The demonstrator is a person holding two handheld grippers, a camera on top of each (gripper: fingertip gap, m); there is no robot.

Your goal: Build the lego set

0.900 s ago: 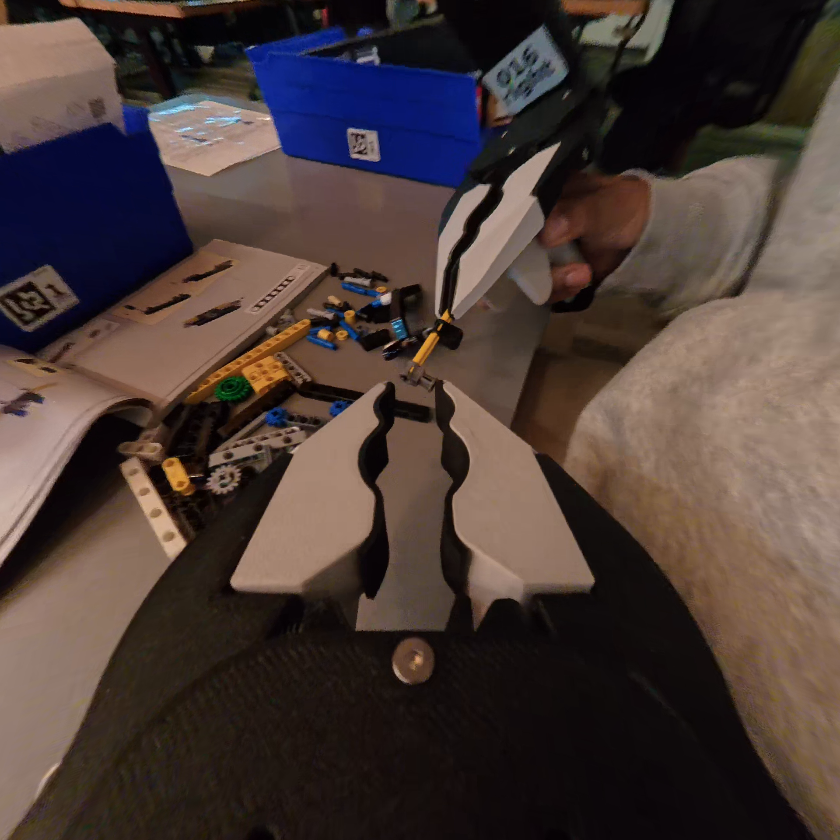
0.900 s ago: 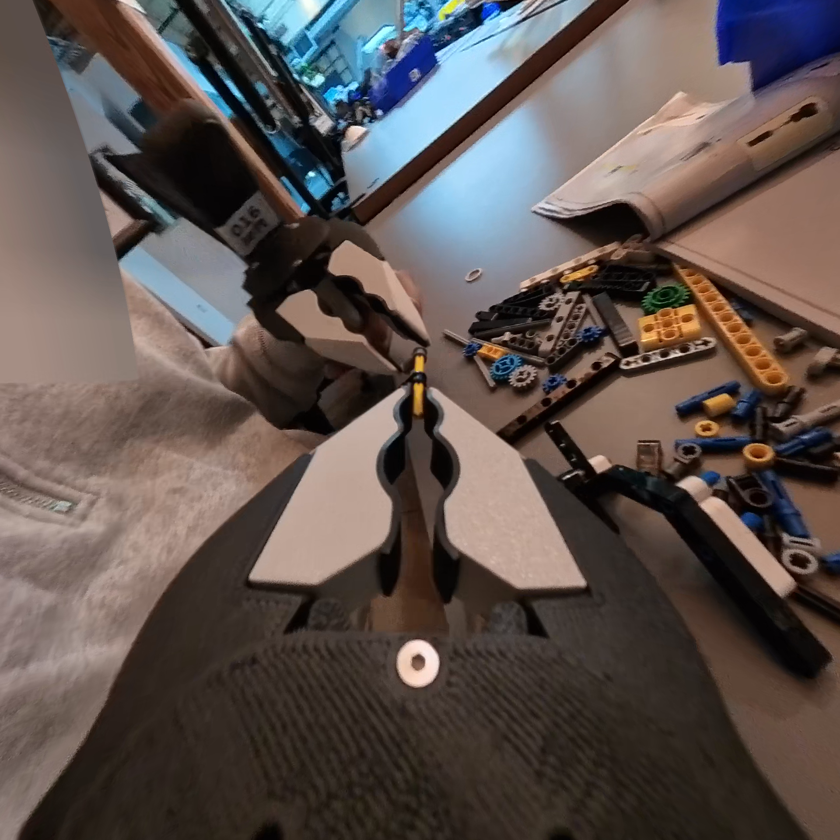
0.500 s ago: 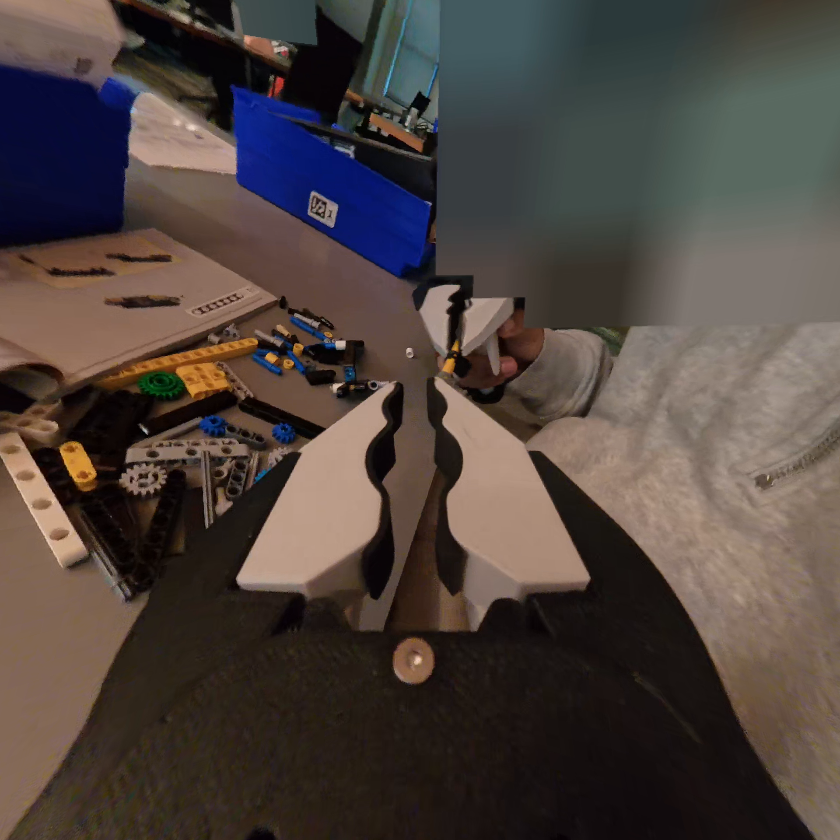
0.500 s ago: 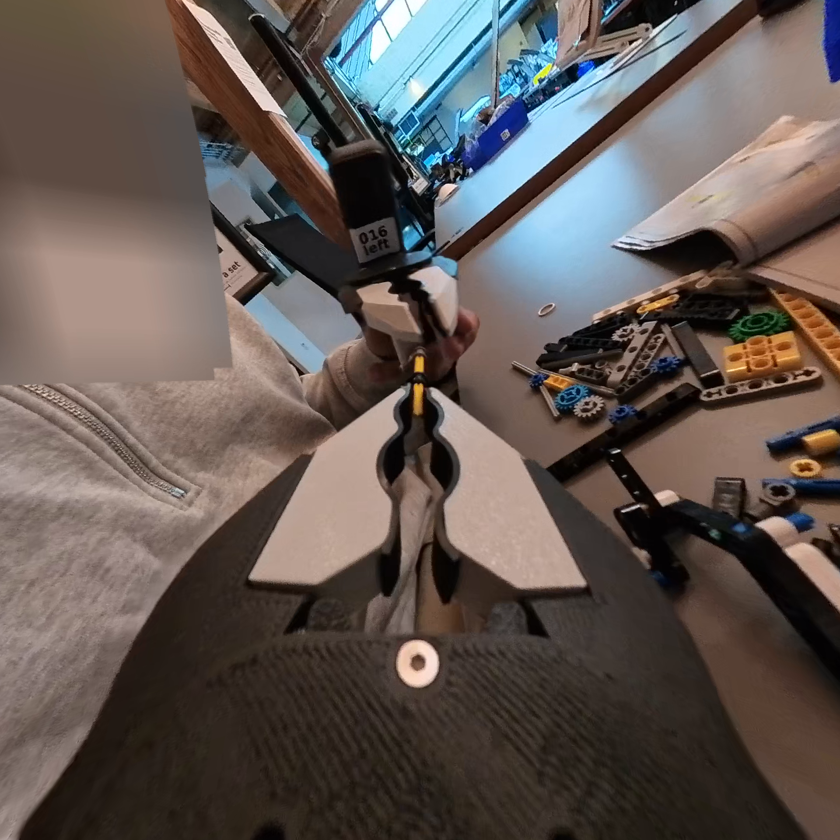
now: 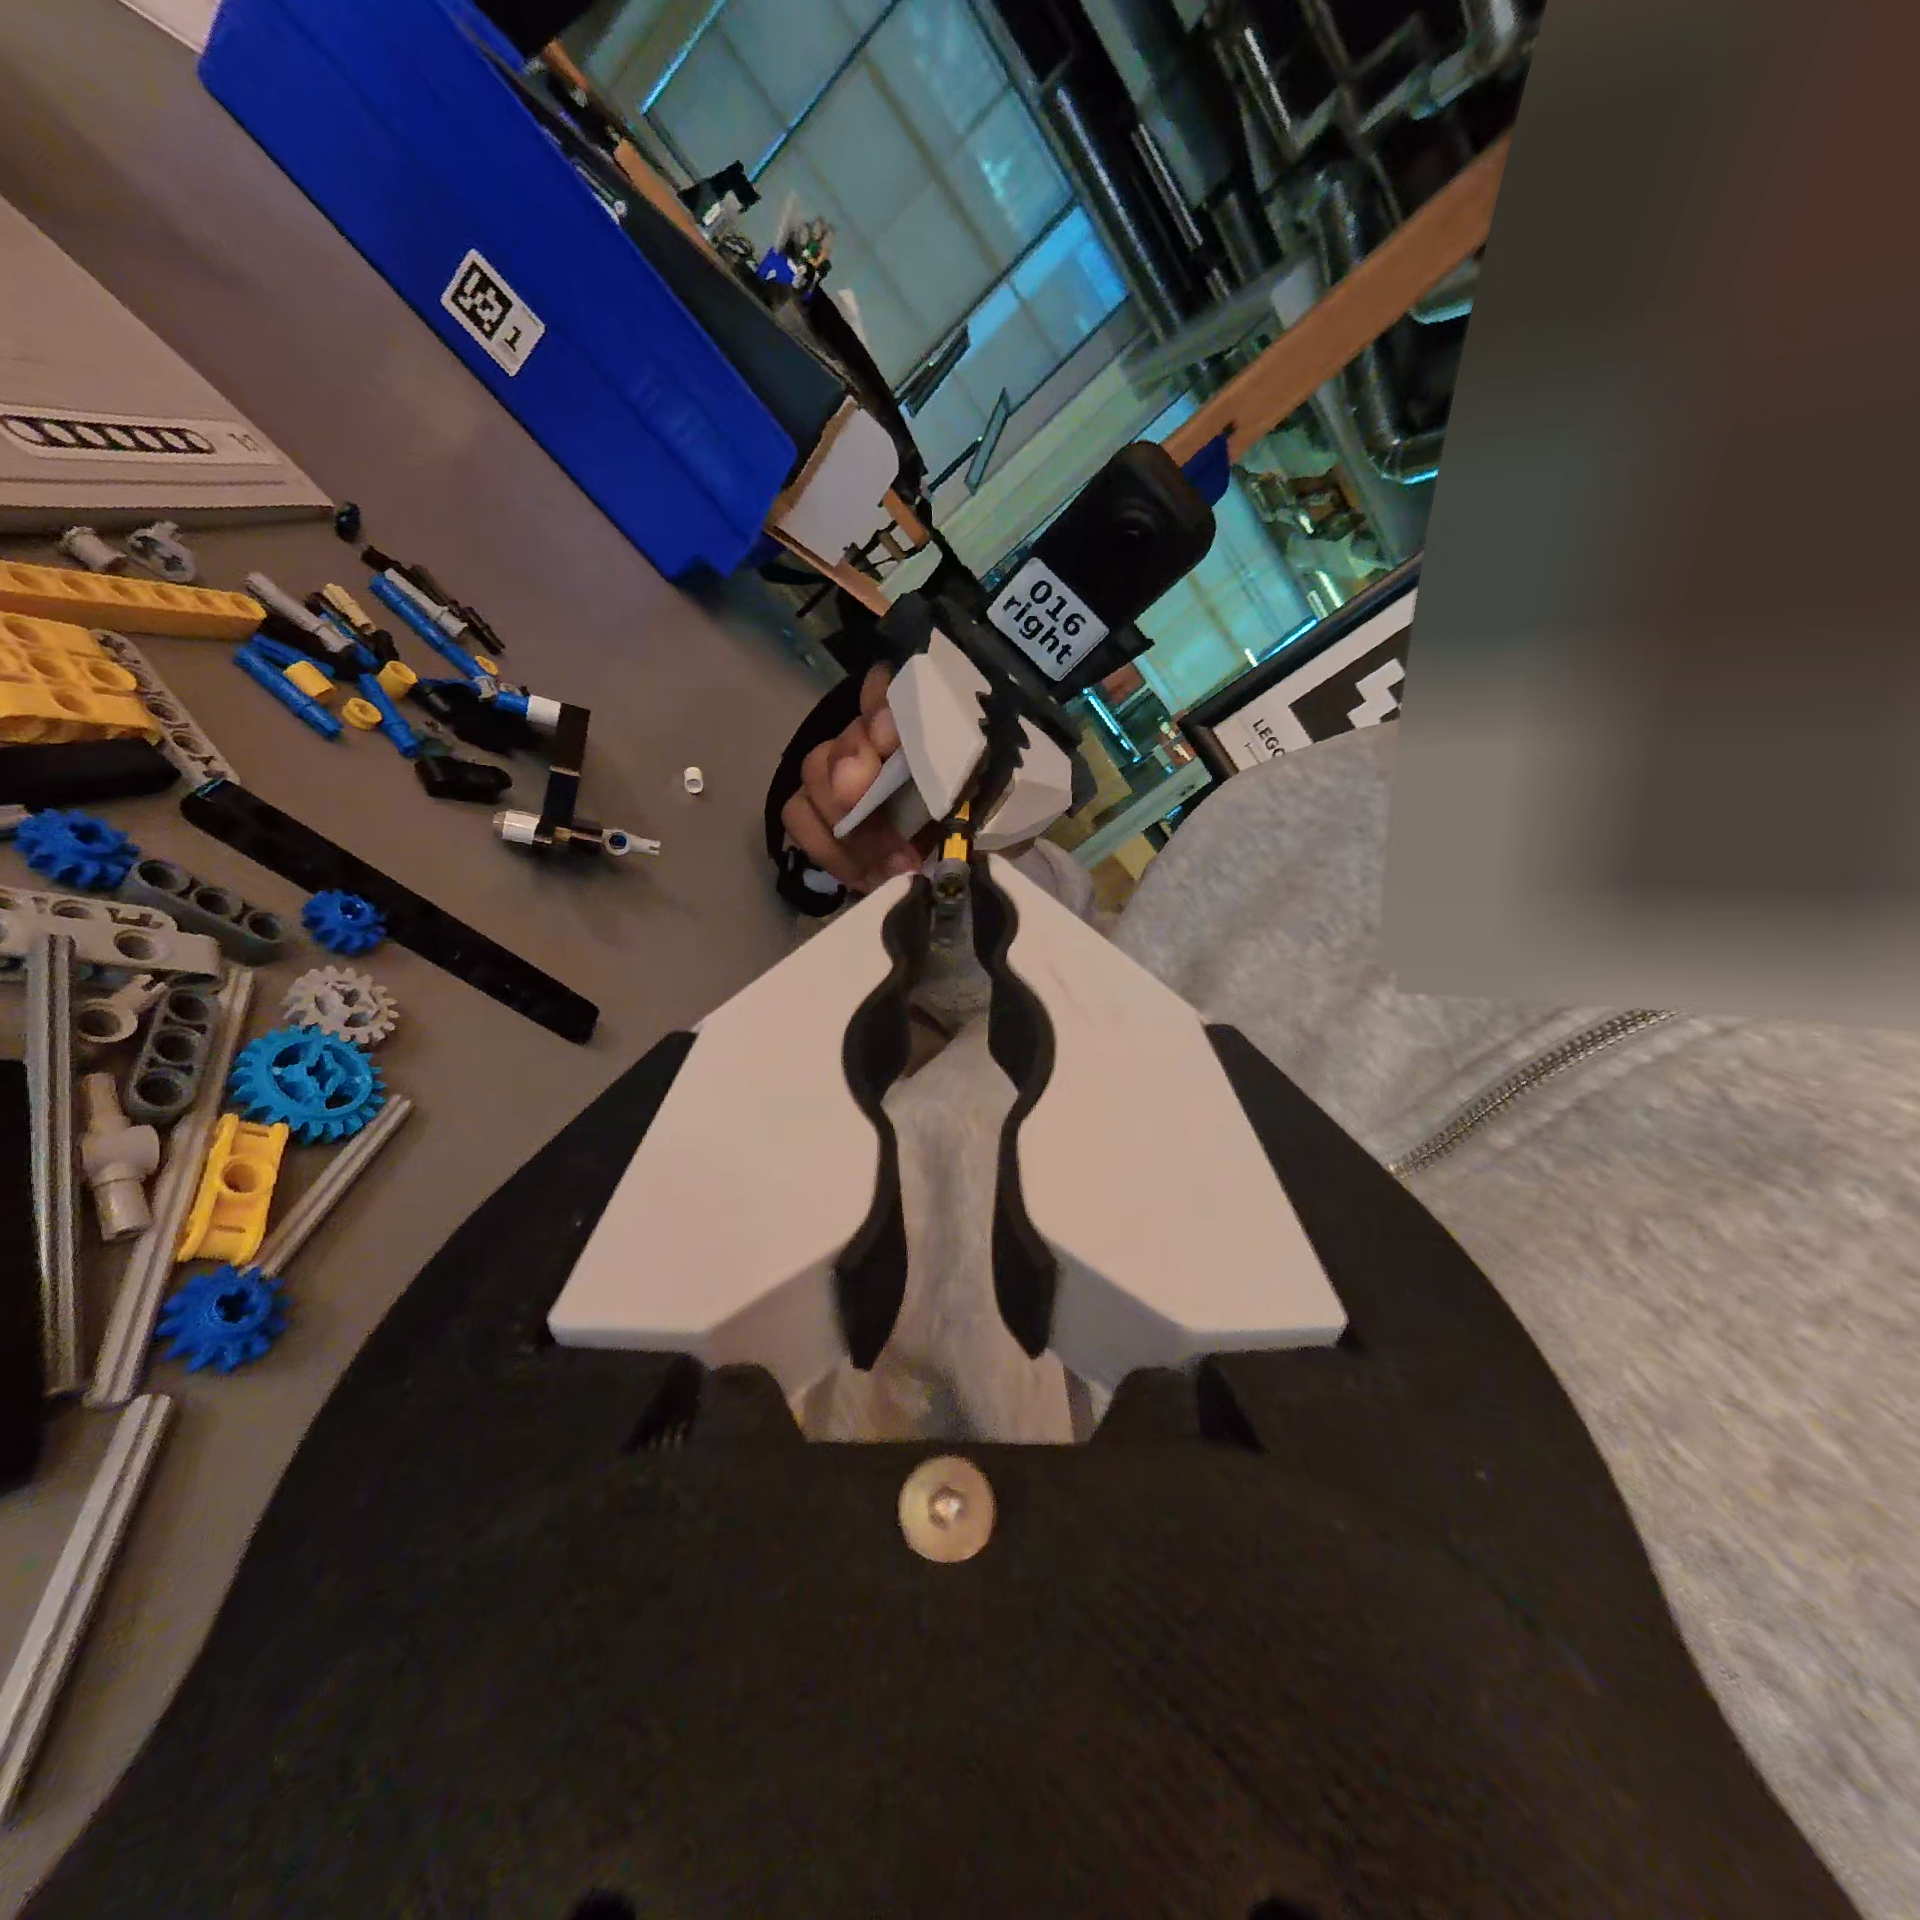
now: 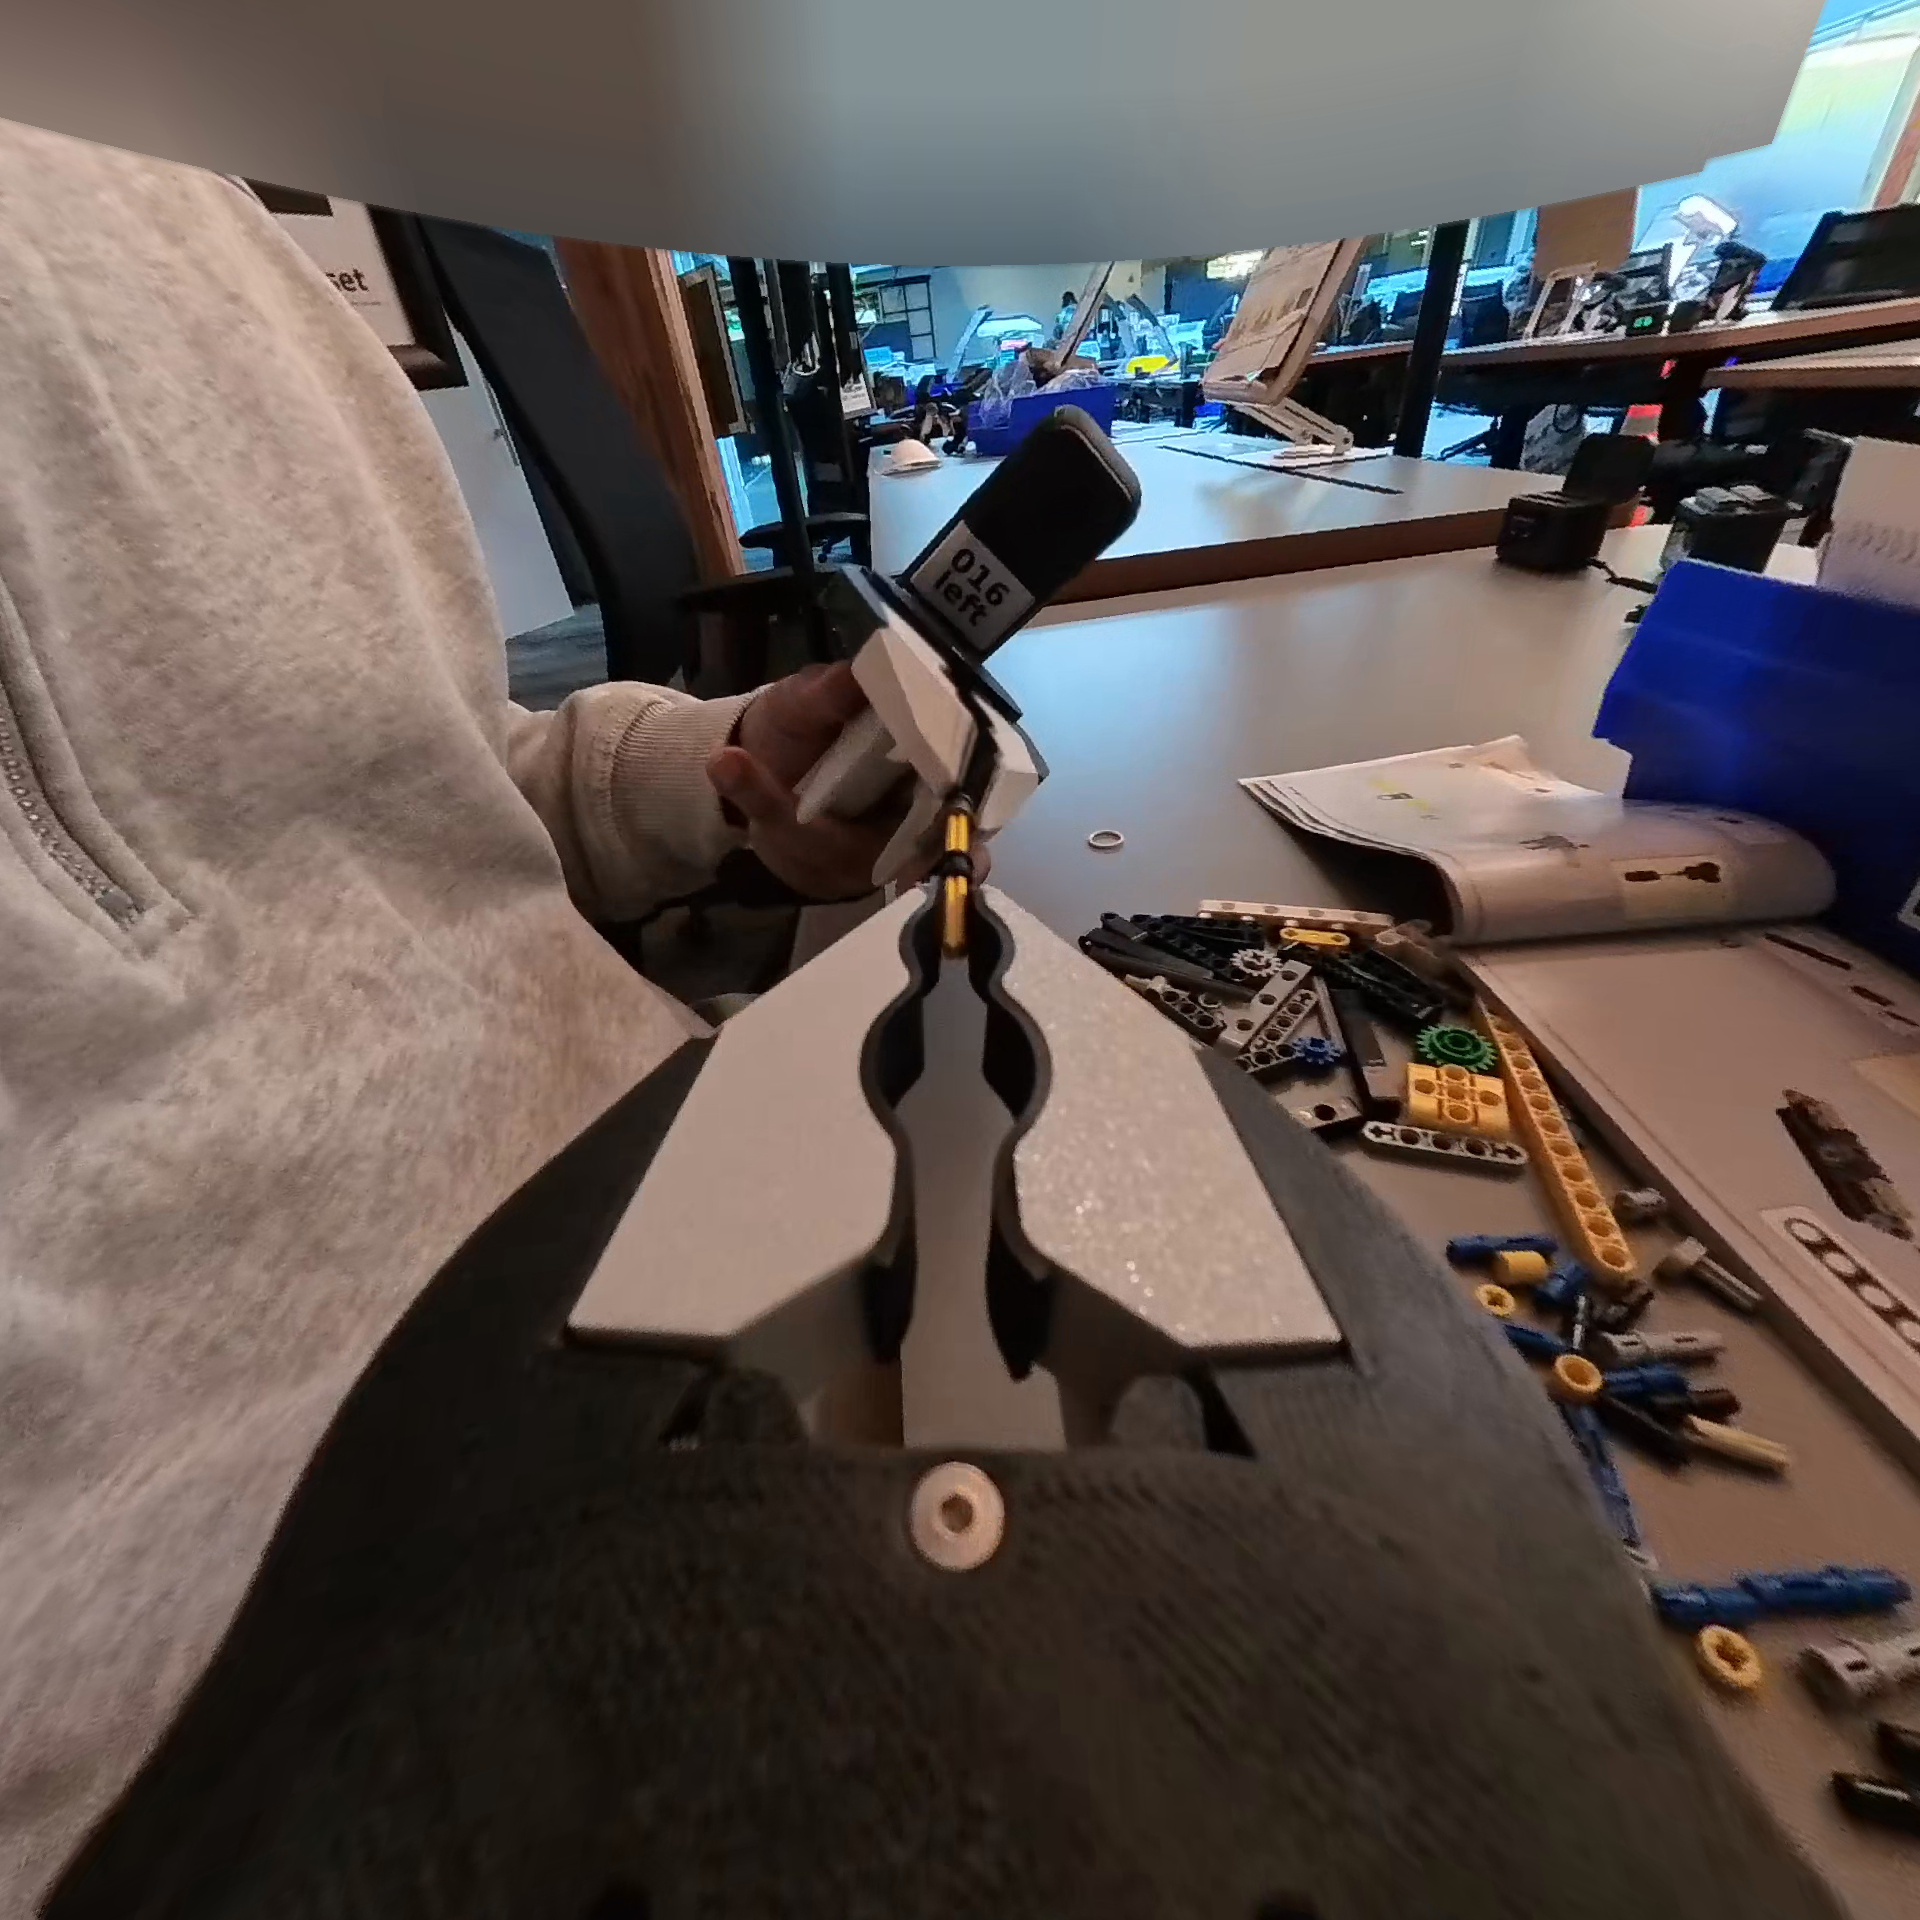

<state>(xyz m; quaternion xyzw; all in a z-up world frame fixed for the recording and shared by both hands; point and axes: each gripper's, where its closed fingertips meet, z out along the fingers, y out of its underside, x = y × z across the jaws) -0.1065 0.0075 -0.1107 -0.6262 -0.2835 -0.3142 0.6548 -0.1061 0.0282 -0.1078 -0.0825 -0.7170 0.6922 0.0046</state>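
Note:
A thin yellow axle piece (image 6: 954,925) with a black ring and a grey end (image 5: 948,889) is held in the air between both grippers, above the table's near edge and in front of a grey sweatshirt. My right gripper (image 6: 954,914) is shut on its yellow shaft. In the left wrist view it shows farther off (image 5: 961,808). My left gripper (image 5: 948,883) faces it tip to tip and is shut on the grey end. It also shows in the right wrist view (image 6: 961,798).
Loose parts lie on the grey table (image 5: 582,582): blue gears (image 5: 307,1081), a long black beam (image 5: 384,914), a long yellow beam (image 6: 1548,1132), blue pins (image 6: 1787,1595). An open instruction booklet (image 6: 1538,862) and blue bins (image 5: 499,270) stand behind. A small white ring (image 6: 1107,838) lies apart. The grippers are tip to tip, or close to it. From either gripper's tips it is about 15 cm to the long yellow beam (image 6: 1548,1132). Seen from the left wrist view (image 5: 52,578) as well.
Both grippers have lifted and tilted up, away from the table. My left gripper, open before, has closed on the grey end of the piece that the right gripper holds.

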